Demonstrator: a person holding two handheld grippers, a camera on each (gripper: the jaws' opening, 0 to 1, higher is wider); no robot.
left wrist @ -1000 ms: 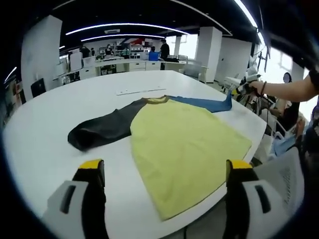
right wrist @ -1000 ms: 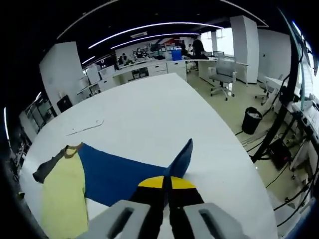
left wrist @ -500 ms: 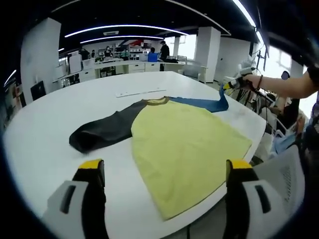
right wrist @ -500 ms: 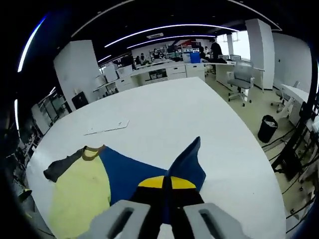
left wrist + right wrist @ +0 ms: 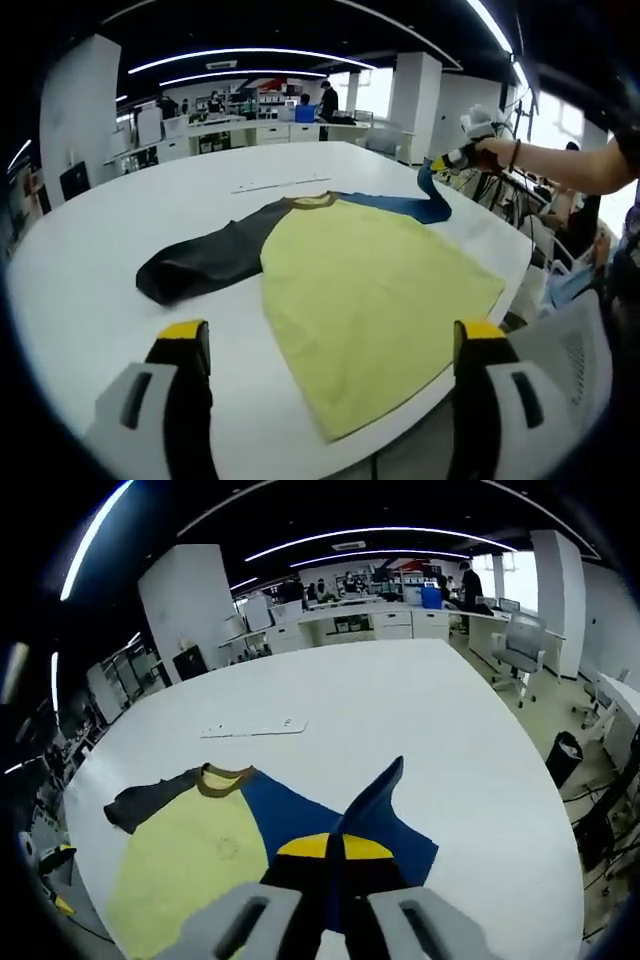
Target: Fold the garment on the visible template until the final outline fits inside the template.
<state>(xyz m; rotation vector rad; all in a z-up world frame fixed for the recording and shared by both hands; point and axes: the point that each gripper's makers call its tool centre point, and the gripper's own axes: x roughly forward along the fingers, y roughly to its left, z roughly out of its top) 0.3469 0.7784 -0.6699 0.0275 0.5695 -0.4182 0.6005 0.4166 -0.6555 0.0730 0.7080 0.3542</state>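
My right gripper (image 5: 335,865) pinches the blue sleeve (image 5: 375,805) of the shirt (image 5: 370,290) lying on the white table (image 5: 90,250); left gripper (image 5: 330,345) hangs wide open, empty. I'd carry it flat across the yellow body.

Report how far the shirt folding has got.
Done: nothing folded yet; the shirt lies flat on the table, yellow body spread, black sleeve out to the side. In hand: the right gripper is shut on the blue sleeve, its end raised off the table. The left gripper is open, holding nothing. Left: both sleeves and the body. I cannot make out a template outline.
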